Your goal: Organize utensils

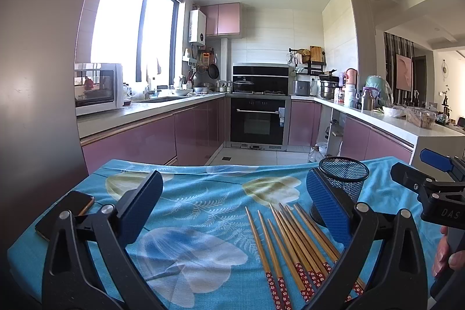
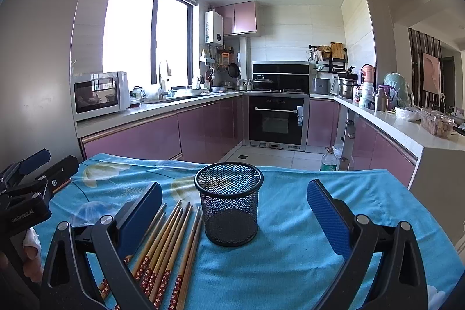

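Observation:
Several bamboo chopsticks (image 1: 293,246) with red flowered ends lie side by side on the blue floral tablecloth (image 1: 203,208). To their right stands an upright, empty black mesh cup (image 1: 343,182). My left gripper (image 1: 232,199) hovers open over the cloth, the chopsticks lying by its right finger. In the right wrist view the chopsticks (image 2: 168,249) lie left of the mesh cup (image 2: 229,202). The right gripper (image 2: 235,211) is open, the cup between its spread fingers with room on both sides. Each gripper shows at the edge of the other's view.
A dark phone (image 1: 64,214) lies at the cloth's left edge. Past the table's far edge is a kitchen floor with pink cabinets, an oven (image 1: 258,118) and a cluttered counter (image 1: 392,115) on the right. A hand (image 1: 447,249) holds the right gripper's handle.

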